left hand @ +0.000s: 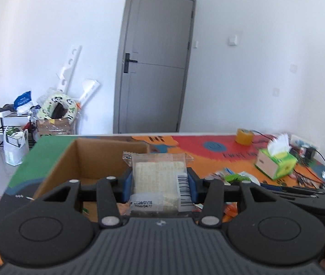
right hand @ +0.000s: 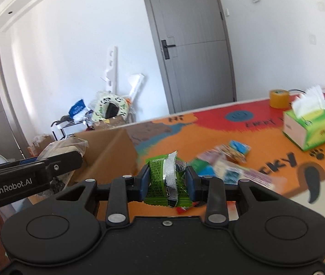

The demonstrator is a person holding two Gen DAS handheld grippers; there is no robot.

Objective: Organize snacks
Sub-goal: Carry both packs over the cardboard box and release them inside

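My left gripper [left hand: 159, 184] is shut on a clear-wrapped pale cracker pack [left hand: 158, 181] with a barcode label, held above the open cardboard box [left hand: 89, 158] on the table. My right gripper [right hand: 167, 181] is shut on a small green snack packet [right hand: 162, 183] with a silver crimped seam, above the orange tablecloth. In the right wrist view the left gripper [right hand: 57, 160] with its clear pack shows at the left, in front of the cardboard box [right hand: 107, 146]. Several loose snack packets [right hand: 226, 158] lie on the cloth beyond the right gripper.
A green tissue box [right hand: 311, 128] and a yellow tape roll [right hand: 279, 98] stand at the table's far right, with black cables [left hand: 318, 160] beside them. Past the table's far edge are a grey door [left hand: 155, 64], a shoe rack and piled boxes [left hand: 48, 119].
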